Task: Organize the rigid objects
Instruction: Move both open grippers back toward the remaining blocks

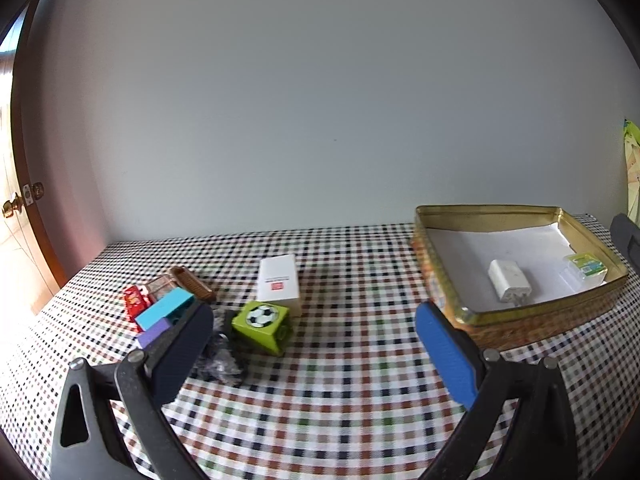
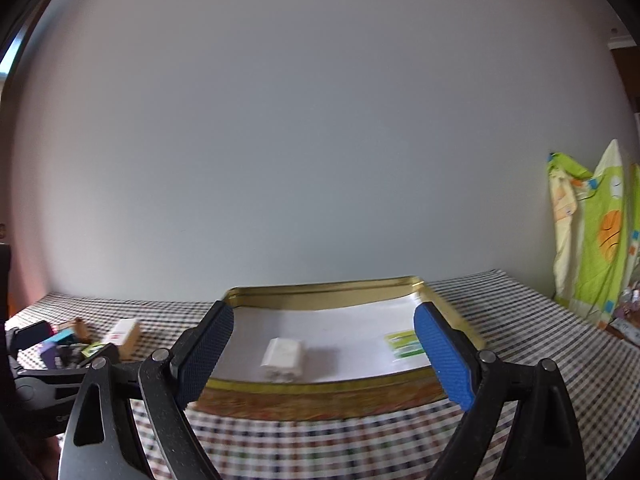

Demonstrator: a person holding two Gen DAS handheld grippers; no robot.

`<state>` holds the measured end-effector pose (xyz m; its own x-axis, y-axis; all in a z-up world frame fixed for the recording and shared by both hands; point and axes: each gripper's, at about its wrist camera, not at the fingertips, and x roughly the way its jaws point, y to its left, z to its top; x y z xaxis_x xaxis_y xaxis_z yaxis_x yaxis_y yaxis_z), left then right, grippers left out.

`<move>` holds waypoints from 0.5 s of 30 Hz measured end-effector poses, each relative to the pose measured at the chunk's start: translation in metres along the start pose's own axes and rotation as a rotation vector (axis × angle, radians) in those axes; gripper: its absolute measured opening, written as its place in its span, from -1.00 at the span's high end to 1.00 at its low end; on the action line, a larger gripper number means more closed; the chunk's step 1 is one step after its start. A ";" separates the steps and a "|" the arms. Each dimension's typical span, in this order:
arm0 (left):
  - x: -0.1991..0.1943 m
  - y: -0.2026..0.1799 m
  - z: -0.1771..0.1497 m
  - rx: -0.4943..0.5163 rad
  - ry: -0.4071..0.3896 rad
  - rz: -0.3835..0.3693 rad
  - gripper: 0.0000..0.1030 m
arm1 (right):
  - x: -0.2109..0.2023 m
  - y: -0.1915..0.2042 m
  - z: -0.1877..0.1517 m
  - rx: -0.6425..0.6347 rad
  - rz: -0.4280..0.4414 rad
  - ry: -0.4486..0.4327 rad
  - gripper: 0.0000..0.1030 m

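A gold tin tray (image 1: 484,212) (image 2: 320,290) stands on the checked tablecloth at the right. It holds a white charger plug (image 1: 510,286) (image 2: 282,358) and a small green-labelled box (image 1: 586,270) (image 2: 404,344). Loose objects lie at the left: a green block with a football print (image 1: 262,326), a white box (image 1: 278,282), a teal brick (image 1: 164,310), a purple block (image 1: 154,332), a red piece (image 1: 134,300) and a brown piece (image 1: 192,282). My left gripper (image 1: 314,340) is open above the cloth beside the green block. My right gripper (image 2: 324,350) is open in front of the tray, nothing between its fingers.
A crumpled dark wrapper (image 1: 220,356) lies by the green block. A plain wall backs the table. A door with a brass knob (image 1: 12,206) is at the far left. Bright green printed fabric (image 2: 596,240) hangs at the right. The left gripper's frame (image 2: 48,384) shows at the left.
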<state>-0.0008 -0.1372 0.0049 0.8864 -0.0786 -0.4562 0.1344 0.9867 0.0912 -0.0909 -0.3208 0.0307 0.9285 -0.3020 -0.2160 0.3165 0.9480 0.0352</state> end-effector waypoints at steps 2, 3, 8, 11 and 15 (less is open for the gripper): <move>0.002 0.012 -0.001 -0.007 0.006 0.011 -0.99 | 0.000 0.013 -0.001 -0.006 0.027 0.010 -0.81; 0.002 0.018 -0.001 -0.012 0.009 0.017 -0.99 | 0.000 0.020 -0.002 -0.013 0.041 0.013 -0.81; 0.008 0.052 -0.004 -0.029 0.026 0.050 -0.99 | 0.000 0.056 -0.006 -0.046 0.116 0.038 -0.81; 0.011 0.073 -0.006 -0.039 0.034 0.067 -0.99 | 0.002 0.077 -0.009 -0.065 0.154 0.065 -0.81; 0.015 0.102 -0.008 -0.048 0.041 0.098 -0.99 | 0.009 0.100 -0.013 -0.079 0.190 0.110 -0.81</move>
<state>0.0229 -0.0366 0.0001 0.8755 0.0230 -0.4827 0.0263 0.9951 0.0951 -0.0534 -0.2270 0.0196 0.9419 -0.1087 -0.3178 0.1180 0.9930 0.0101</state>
